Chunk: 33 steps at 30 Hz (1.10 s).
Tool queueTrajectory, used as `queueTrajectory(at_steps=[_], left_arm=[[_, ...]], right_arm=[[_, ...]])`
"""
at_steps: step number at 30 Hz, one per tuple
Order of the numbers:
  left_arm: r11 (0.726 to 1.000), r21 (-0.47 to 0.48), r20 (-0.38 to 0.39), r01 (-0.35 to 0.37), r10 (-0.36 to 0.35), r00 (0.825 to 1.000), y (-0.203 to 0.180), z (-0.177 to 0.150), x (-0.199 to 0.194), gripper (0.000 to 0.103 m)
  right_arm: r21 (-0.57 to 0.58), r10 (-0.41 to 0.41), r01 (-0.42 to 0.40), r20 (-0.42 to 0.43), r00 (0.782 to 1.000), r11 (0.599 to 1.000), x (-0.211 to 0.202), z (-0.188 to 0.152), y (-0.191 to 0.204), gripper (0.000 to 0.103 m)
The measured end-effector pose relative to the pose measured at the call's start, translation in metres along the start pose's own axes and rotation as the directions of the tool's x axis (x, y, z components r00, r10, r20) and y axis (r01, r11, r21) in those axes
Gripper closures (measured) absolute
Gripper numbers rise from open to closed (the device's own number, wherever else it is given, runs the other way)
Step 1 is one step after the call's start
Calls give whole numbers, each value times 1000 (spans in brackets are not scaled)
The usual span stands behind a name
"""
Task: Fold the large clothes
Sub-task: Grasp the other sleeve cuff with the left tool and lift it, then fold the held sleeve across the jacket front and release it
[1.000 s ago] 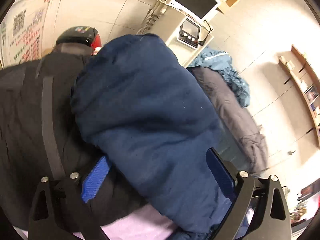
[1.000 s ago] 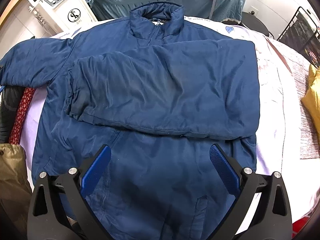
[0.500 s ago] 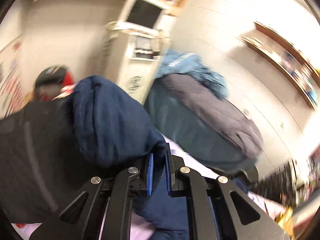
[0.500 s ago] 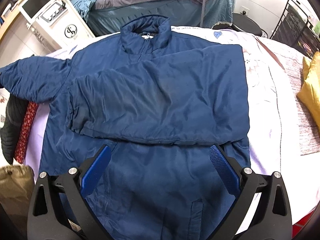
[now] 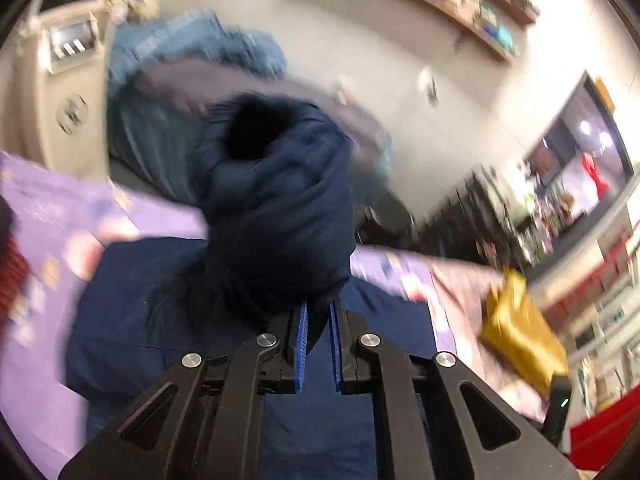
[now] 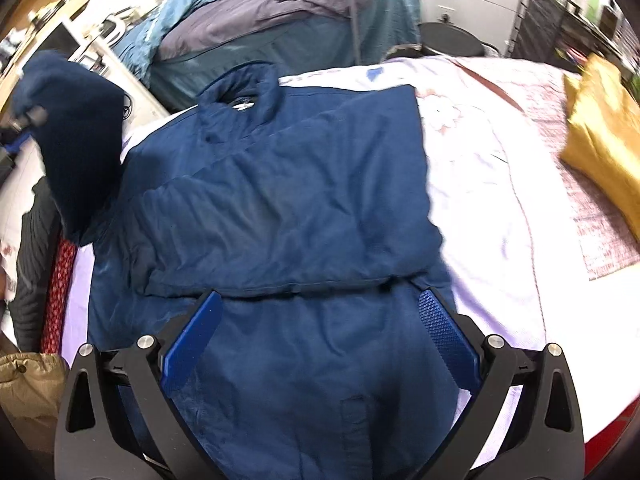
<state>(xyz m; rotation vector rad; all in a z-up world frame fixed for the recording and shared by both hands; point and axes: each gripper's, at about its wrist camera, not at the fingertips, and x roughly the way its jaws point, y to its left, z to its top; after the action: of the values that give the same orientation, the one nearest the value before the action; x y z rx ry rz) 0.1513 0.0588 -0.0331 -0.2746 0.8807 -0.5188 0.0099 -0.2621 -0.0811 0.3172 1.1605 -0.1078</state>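
The large navy-blue padded jacket [image 6: 280, 208] lies spread flat on the pale lilac bedsheet [image 6: 492, 184] directly ahead of the right tongs [image 6: 320, 336], collar at the far end, one sleeve folded across the chest, and the hem running under the two spread blue pads; those tongs are released and hover over the lower front of the jacket with nothing between them. Up and to their left, the jacket's other sleeve [image 6: 76, 136] stands lifted off the bed in a bunched column. The left wrist view, heavily blurred, shows that same sleeve [image 5: 280, 216] rising straight up from the left tongs [image 5: 318, 344], whose blue pads are clenched close together on its dark fabric, with the jacket body [image 5: 160, 300] below and to their left. Only the right view shows the jacket's whole outline, the second bed with grey and teal bedding [image 6: 288, 20] beyond the collar, and the dark and red clothes [image 6: 48, 264] by the left edge. Only the left view shows the long wooden wall shelf [image 5: 460, 0]. The mustard-yellow cushion [image 6: 600, 140] lies far right of both tongs [image 5: 520, 340].
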Motion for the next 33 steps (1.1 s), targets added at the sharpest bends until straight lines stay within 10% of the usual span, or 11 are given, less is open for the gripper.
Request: queueTrajectory(at_steps=[4,7,15,17,18,19,26,33], left_arm=[[999,50,-196,-13,23,980,-30,-54,78,93],[997,52,-351,-64,78,933,-30,-86,129,93],[997,25,-443,-79,82,893,-14,-94,134,85],[998,22,-455,-57,61,888,-16,-97,129,61],[999,6,-450,-36,35,893,-14,-98,118,20],[1000,-8,-432,-10,5,902,-15,-99,111,7],[991,85,-333,-106,128,934,-18,-108,64,6],[944,67,-315,-324,328,891,44,-135,11,6]], right_arm=[[38,-19,19,-15,1000,999,2,-4,-17,5],[40,-25,27,-33,999,999,6,-5,-21,5],[26,20,-19,-71,997,999,24,11,-13,5],[15,54,-53,-75,996,998,32,22,-1,5],[9,67,-67,-76,995,998,34,27,4,5],[-2,84,-85,-76,994,996,39,35,13,5],[-134,131,-138,-56,990,981,58,79,84,5],[-353,-87,44,-108,990,934,119,74,131,5]])
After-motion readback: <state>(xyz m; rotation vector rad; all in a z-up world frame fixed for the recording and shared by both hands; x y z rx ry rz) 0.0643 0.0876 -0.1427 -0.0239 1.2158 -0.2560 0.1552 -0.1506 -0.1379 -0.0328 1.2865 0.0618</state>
